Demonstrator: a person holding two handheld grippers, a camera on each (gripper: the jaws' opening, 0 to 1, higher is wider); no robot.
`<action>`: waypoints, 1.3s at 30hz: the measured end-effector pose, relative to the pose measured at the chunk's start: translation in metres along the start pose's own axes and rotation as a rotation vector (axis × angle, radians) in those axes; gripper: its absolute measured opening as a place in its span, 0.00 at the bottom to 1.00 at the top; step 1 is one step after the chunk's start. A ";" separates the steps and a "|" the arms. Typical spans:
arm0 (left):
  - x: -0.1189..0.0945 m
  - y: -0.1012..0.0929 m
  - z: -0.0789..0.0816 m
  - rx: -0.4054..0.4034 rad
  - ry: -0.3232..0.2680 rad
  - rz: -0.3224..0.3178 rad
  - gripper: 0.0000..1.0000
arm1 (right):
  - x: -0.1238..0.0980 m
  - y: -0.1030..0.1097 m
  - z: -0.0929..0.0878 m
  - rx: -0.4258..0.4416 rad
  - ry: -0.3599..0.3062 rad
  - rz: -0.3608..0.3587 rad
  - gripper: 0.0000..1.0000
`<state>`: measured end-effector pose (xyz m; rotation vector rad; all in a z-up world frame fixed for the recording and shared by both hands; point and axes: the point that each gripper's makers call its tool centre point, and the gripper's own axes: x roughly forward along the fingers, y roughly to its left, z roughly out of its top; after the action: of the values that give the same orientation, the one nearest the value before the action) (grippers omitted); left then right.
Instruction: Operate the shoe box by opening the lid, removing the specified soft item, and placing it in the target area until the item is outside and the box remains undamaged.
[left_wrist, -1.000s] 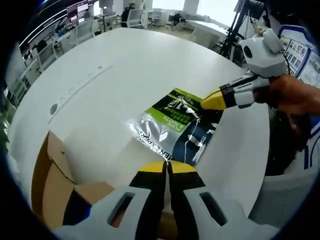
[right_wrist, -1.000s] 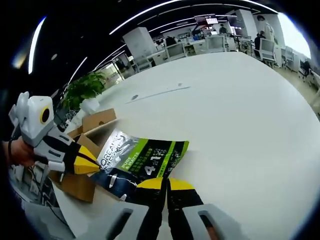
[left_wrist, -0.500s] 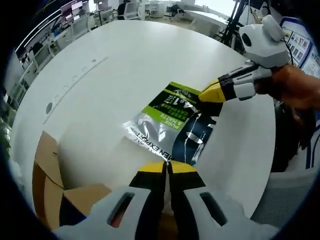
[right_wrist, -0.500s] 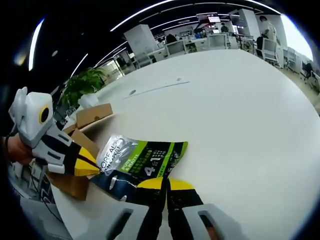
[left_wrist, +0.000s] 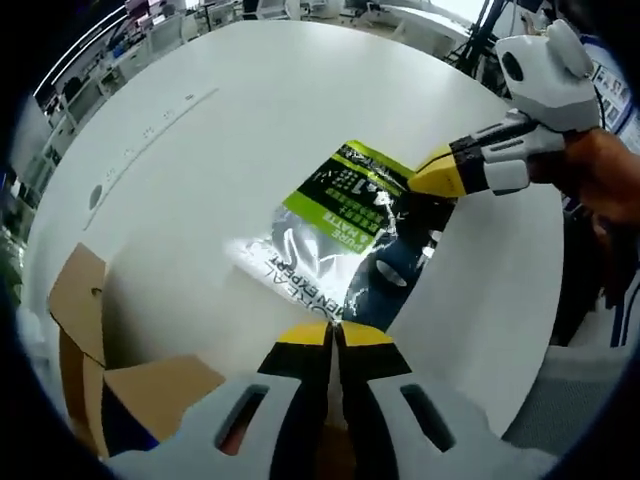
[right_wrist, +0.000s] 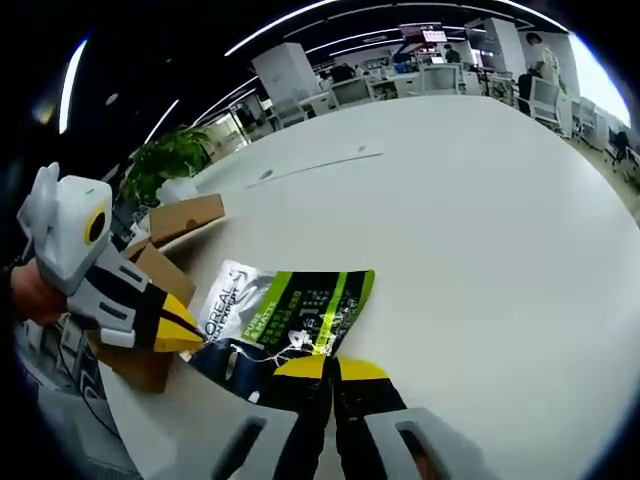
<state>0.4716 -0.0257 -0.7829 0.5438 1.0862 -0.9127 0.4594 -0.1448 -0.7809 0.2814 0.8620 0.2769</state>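
A soft foil pouch (left_wrist: 345, 235) (right_wrist: 285, 320), printed in green, silver and dark blue, hangs stretched just above the white table (left_wrist: 250, 110) (right_wrist: 480, 220). My left gripper (left_wrist: 335, 335) is shut on its near silver-and-blue edge. My right gripper (right_wrist: 332, 368) is shut on the opposite dark edge. Each gripper shows in the other's view: the right one (left_wrist: 425, 180) held by a hand, the left one (right_wrist: 185, 335) too. The open cardboard shoe box (left_wrist: 95, 370) (right_wrist: 165, 255) stands with its flaps up, beside and behind the left gripper.
A potted plant (right_wrist: 165, 165) stands beyond the box. Desks, chairs and monitors (right_wrist: 400, 75) fill the room past the table's far edge. A person's hand (left_wrist: 600, 180) grips the right tool near the table rim.
Both grippers have carried the pouch a little farther over the table, away from the box. The pouch now looks more crumpled in the middle. Both holds stay the same.
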 end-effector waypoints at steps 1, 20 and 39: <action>0.000 0.000 0.000 0.005 0.004 0.004 0.01 | 0.000 0.000 0.000 0.004 -0.002 0.002 0.00; -0.002 0.001 -0.004 0.002 0.033 0.020 0.06 | -0.002 -0.008 -0.004 0.026 -0.003 -0.023 0.00; -0.042 -0.007 0.015 -0.036 -0.114 0.025 0.19 | -0.038 -0.003 0.008 0.037 -0.073 -0.035 0.11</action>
<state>0.4660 -0.0256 -0.7378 0.4686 0.9890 -0.8901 0.4423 -0.1616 -0.7501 0.3086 0.7997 0.2166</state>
